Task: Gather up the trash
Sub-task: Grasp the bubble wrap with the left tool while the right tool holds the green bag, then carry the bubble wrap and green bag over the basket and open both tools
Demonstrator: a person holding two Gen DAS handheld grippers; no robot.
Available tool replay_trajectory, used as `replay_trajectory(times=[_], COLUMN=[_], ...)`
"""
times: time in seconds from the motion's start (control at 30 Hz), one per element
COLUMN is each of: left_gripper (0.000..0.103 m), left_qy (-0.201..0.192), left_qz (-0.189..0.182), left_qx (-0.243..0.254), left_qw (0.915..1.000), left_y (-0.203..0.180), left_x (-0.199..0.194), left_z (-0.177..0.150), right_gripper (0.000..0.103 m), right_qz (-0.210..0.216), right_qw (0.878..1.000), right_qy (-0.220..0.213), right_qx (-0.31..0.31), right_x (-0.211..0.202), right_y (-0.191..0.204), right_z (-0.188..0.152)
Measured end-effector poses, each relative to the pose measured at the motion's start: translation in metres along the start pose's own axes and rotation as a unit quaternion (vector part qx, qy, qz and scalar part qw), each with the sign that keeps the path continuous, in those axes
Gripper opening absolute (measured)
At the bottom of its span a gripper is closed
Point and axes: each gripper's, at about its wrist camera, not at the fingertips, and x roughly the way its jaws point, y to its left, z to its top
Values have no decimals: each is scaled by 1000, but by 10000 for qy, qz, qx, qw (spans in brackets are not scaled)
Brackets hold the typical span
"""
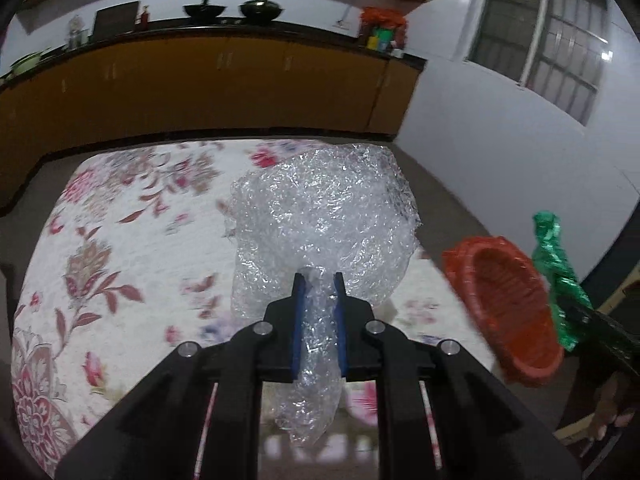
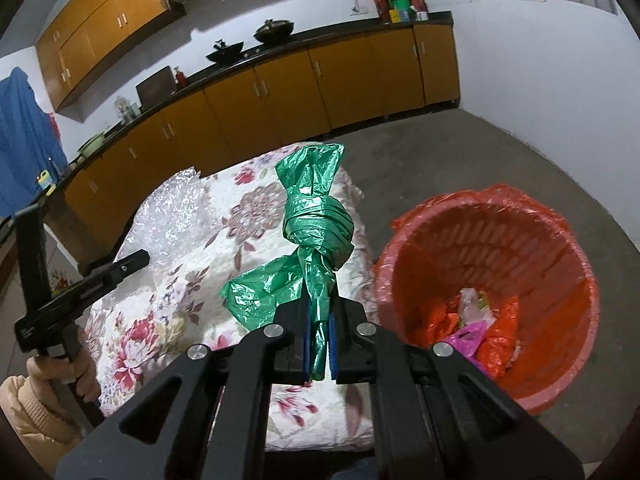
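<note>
My left gripper is shut on a crumpled sheet of clear bubble wrap, held up above the floral tablecloth. In the right wrist view that wrap shows at the left, with the left gripper before it. My right gripper is shut on a knotted green plastic bag, which stands up over the table's right edge. The same green bag appears at the far right of the left wrist view. An orange-red bin lined with a red bag stands on the floor to the right, with crumpled plastic scraps inside.
The floral-clothed table fills the lower left. The bin sits beside its right edge on grey floor. Orange cabinets with a dark counter line the far wall. A person's hand and beige sleeve hold the left tool.
</note>
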Motion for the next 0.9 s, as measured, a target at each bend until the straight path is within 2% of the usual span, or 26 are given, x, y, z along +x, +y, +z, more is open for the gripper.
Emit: replay_trajectory(times=[0.4, 0.9], left_gripper=[14, 14], left_qy=[45, 225], left_qz=[-734, -1195], left_qx=[513, 704], left_qw=[9960, 9901], left_y=[-99, -161], left_x=[3, 25], left_z=[2, -6], right_gripper=[7, 7], right_qz=[-377, -878], right_qw=[9978, 9899], right_qy=[-259, -550], right_qx=[480, 966], right_x=[-27, -49], right_y=[-54, -112], right_z=[1, 1])
